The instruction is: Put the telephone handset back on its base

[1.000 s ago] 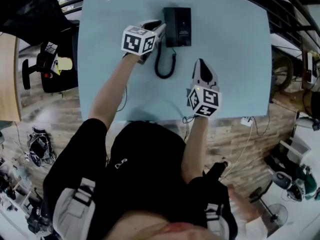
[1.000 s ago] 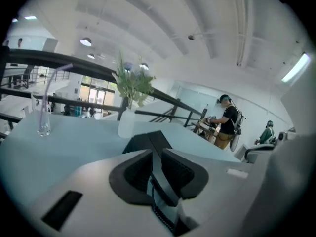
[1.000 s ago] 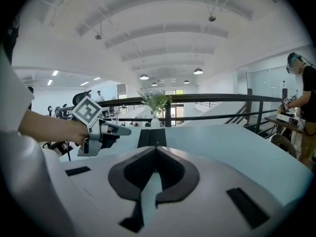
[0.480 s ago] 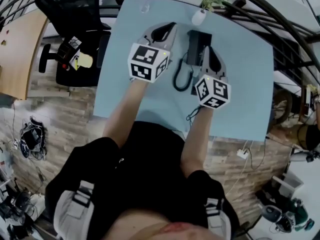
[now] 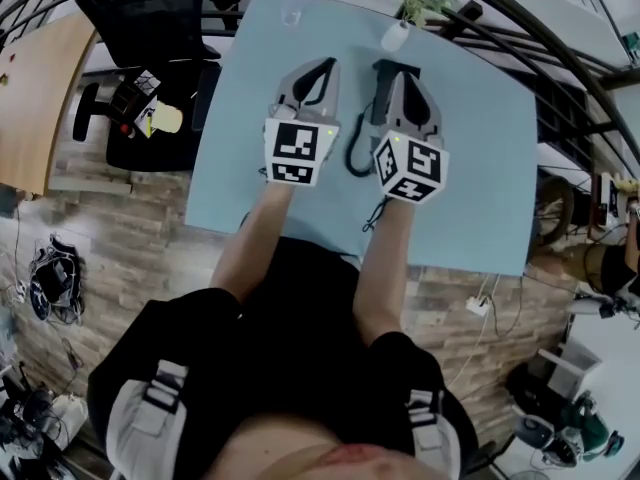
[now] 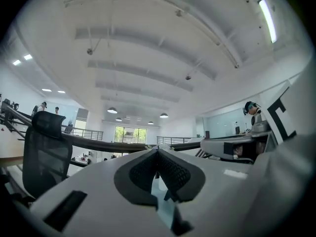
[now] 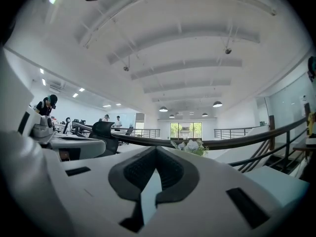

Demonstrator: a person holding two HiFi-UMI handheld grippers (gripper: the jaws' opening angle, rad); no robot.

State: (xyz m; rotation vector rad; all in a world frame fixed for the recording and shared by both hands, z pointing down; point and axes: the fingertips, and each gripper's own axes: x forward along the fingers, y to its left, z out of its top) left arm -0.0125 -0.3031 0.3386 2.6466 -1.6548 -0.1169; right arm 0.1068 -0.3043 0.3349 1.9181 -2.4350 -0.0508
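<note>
White left gripper (image 5: 322,68) and white right gripper (image 5: 402,76) held closed, nothing gripped, drawn closer together than earlier, black telephone base (image 5: 379,80) partly covered by the right.

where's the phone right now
In the head view the black telephone sits near the far edge of the blue table, partly hidden by the right hand-held gripper, just short of the white vase.

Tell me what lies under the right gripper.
The left edge of a black telephone shows beneath the right gripper, on the light blue table, its curly black cord trailing out. The gripper covers the rest; the handset cannot be made out.
</note>
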